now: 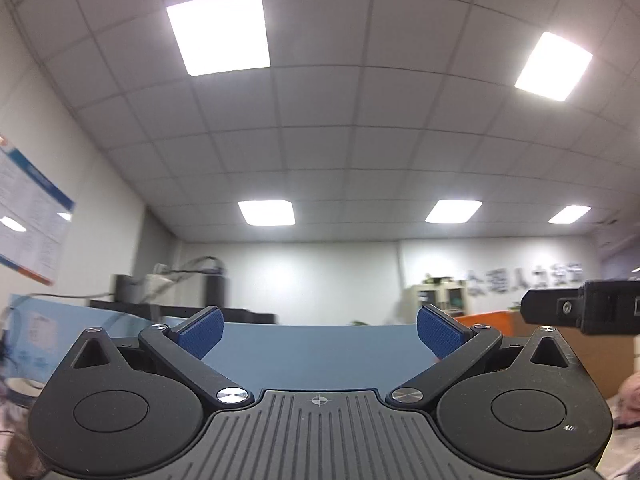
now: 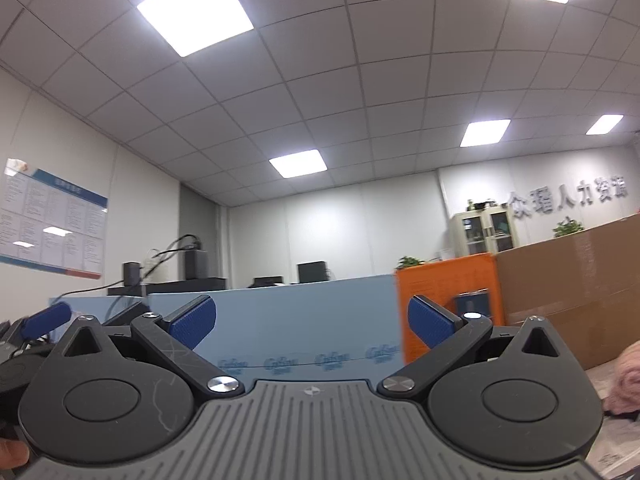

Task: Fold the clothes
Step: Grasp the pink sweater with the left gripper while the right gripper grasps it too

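Left tool (image 1: 320, 332): black ribbed body, round hubs, blue cross-hatched pads (image 1: 202, 332), spread apart, grasping nothing. Right tool (image 2: 312, 322): same build, scuffed hub, pads (image 2: 430, 326) likewise spread, nothing between them. Both tilt up toward a white grid-tile ceiling (image 2: 360, 80) with square light panels. Pink fuzzy garment (image 2: 626, 384): soft, bunched, at the right edge on a printed-paper-covered worktop (image 2: 616, 452). Room: blue partition board (image 2: 300, 320), orange cabinet (image 2: 444, 292), brown cardboard box (image 2: 568, 280), wall poster (image 2: 52, 228).
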Tool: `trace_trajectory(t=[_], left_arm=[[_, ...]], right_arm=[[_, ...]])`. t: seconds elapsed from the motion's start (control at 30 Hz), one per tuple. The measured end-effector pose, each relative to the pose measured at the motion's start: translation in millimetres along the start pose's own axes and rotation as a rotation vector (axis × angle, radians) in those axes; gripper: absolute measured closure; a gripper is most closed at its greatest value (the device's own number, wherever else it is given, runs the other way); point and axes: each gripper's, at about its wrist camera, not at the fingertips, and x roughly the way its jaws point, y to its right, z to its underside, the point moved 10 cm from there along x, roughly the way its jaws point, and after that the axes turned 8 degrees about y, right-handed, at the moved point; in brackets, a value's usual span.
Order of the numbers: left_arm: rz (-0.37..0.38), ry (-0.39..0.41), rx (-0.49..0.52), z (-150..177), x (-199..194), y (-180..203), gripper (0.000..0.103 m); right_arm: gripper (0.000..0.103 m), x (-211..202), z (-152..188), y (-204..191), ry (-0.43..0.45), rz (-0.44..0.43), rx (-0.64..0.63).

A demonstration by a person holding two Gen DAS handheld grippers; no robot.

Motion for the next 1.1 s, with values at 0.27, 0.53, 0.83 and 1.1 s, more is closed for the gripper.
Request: trace_trajectory(t=[0.27,0.53,0.83,1.1], left_arm=[[0.314,-0.166,-0.175,30,43,92,0.000],[0.501,-0.293,-0.291,71,67,170,0.000],[0.519,-0.587,-0.441,147,97,218,0.000],[0.495,-0.606,-0.399,167,114,264,0.000]], right_arm=[[0.000,-30,1,99,-0.028,0.219,-0.096],[0.000,-52,20,202,-0.165,0.426,-0.231],[0.000,-47,59,293,-0.369,0.488,-0.365],[0.002,6,108,344,-0.578,0.555,-0.387]])
